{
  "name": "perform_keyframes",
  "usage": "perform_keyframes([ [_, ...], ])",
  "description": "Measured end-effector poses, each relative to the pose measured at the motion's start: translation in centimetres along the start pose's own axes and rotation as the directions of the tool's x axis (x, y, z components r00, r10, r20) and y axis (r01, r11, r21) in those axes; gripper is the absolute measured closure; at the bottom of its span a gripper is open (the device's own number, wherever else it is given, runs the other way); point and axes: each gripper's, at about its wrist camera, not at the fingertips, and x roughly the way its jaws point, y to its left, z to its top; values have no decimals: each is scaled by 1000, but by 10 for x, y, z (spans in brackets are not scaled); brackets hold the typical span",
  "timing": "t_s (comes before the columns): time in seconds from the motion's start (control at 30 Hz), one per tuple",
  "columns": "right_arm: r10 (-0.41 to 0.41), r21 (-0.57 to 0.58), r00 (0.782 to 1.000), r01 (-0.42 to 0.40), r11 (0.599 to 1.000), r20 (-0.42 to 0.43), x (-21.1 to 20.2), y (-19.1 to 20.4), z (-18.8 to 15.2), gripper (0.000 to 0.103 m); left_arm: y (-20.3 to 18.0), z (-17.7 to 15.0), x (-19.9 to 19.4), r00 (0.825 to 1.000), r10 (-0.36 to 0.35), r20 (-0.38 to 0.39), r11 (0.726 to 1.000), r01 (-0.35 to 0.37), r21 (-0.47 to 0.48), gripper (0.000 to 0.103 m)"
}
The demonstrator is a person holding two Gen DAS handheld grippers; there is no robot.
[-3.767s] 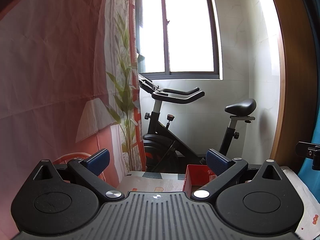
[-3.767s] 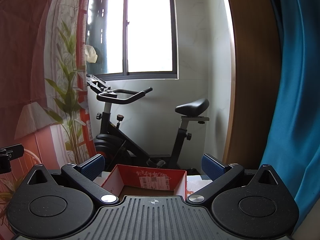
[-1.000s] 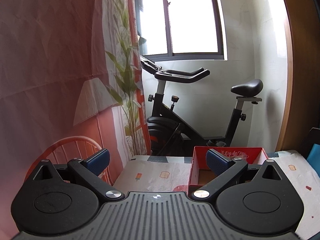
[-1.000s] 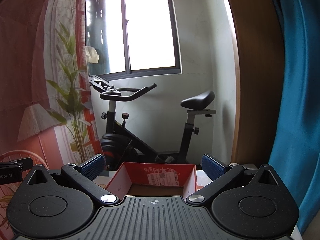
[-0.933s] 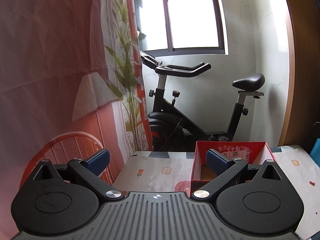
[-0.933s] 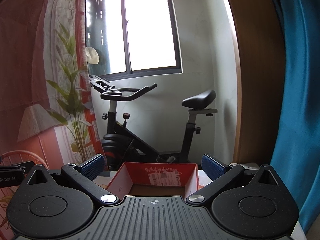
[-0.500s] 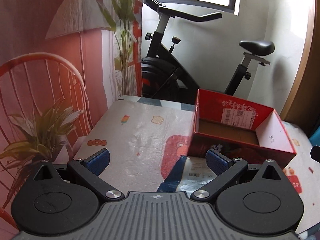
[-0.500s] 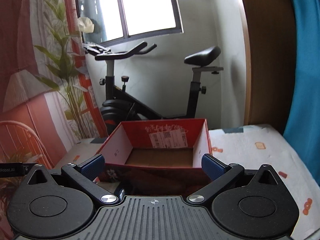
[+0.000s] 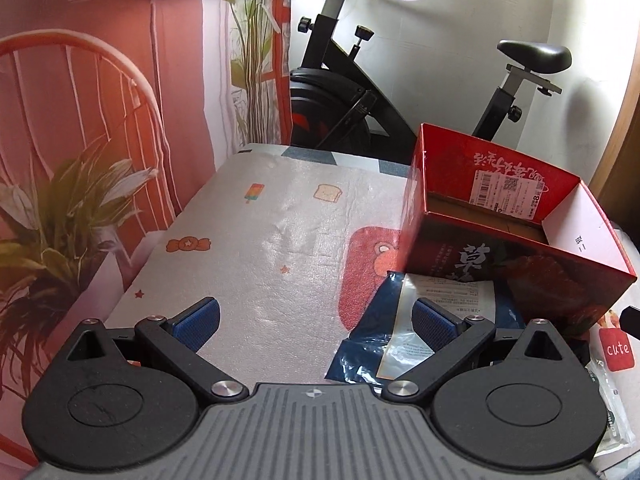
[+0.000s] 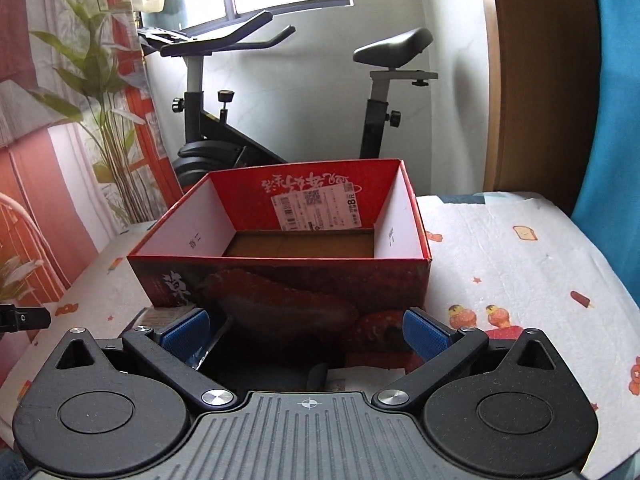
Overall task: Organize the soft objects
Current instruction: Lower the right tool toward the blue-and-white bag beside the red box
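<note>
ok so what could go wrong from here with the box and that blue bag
The blue bag lies right up against the red box, perhaps partly under it, so pulling it may drag or tip the light, empty box. The left gripper is open with one finger over the bag's glossy film, which may slip from the pads. The right gripper is open close to the box wall and could bump it.

We count one red cardboard box (image 9: 500, 236), open at the top, right of centre in the left wrist view and mid-frame in the right wrist view. One dark blue plastic packet (image 9: 394, 332) lies in front of it, lower centre-right. One exercise bike (image 10: 248, 120) stands in the upper middle. We see two grippers, one per view, both spread wide: left gripper (image 9: 316, 320), right gripper (image 10: 306, 334).
</note>
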Motion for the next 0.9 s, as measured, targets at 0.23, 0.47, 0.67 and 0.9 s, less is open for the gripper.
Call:
perform_keyframes([
  [0.23, 20, 18, 1000, -19, 1000, -24, 11, -4, -2, 0, -9, 0, 17, 994, 70, -87, 996, -66, 55, 0],
  [0.47, 57, -1, 997, -57, 998, -45, 19, 1, -4, 0, 5, -6, 26, 997, -55, -56, 998, 52, -47, 0],
  [0.67, 78, -27, 995, -79, 996, -64, 26, 8, -5, 1, 2, -2, 33, 999, -28, -42, 999, 29, 34, 0],
  [0.9, 91, -63, 992, -97, 993, -85, 34, 19, -3, 2, 9, 4, 35, 1000, -29, -6, 1000, 29, -9, 0],
])
